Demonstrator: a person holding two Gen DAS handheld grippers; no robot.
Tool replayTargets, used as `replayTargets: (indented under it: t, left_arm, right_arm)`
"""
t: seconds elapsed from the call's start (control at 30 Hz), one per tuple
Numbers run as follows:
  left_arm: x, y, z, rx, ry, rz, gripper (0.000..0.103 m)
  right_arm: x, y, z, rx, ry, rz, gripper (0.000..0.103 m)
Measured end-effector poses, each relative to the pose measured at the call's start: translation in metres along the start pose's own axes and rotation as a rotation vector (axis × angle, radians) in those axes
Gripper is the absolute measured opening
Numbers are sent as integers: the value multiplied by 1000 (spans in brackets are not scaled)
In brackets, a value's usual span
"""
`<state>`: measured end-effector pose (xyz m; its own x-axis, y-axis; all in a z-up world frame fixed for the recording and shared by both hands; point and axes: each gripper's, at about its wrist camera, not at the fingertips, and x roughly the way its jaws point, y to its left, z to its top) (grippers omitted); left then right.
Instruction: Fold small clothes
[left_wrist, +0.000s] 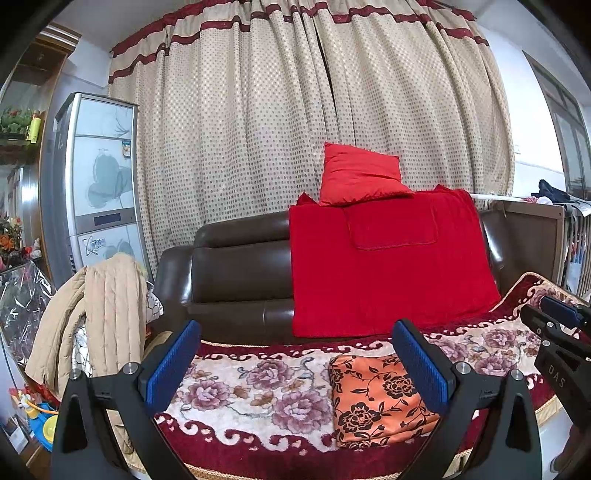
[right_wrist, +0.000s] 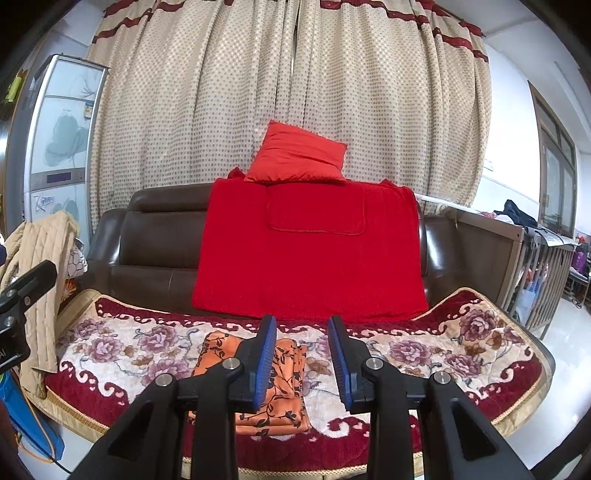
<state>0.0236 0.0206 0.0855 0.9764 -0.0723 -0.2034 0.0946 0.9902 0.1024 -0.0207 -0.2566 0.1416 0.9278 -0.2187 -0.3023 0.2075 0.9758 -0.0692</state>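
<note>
I have both grippers raised above the sofa seat and neither holds anything; my left gripper (left_wrist: 295, 373) is spread wide, its blue pads (left_wrist: 171, 363) far apart, and between them I see the orange floral garment (left_wrist: 373, 400) lying folded into a neat rectangle on the flowered seat cover (left_wrist: 255, 395); the garment sits toward the near edge of the seat, right of centre in the left wrist view; my right gripper (right_wrist: 303, 363) stands at a narrower gap with nothing between its pads, and the same garment (right_wrist: 280, 406) shows below and left of it, partly behind the left finger; a red blanket (right_wrist: 306, 258) hangs over the brown sofa (right_wrist: 159, 243) back at the far side, with a red pillow (right_wrist: 295, 155) on top; a beige coat (left_wrist: 99, 314) is draped over the left armrest; dotted curtains (left_wrist: 295, 110) fill the far wall.
</note>
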Motion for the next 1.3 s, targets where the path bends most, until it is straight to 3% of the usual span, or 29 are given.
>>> replayTargets:
  t: [1.3]
  left_arm:
    - [17,-13,-4,5,31,-12,103]
  right_arm:
    - [14,-2,-5,27,25,-17,33]
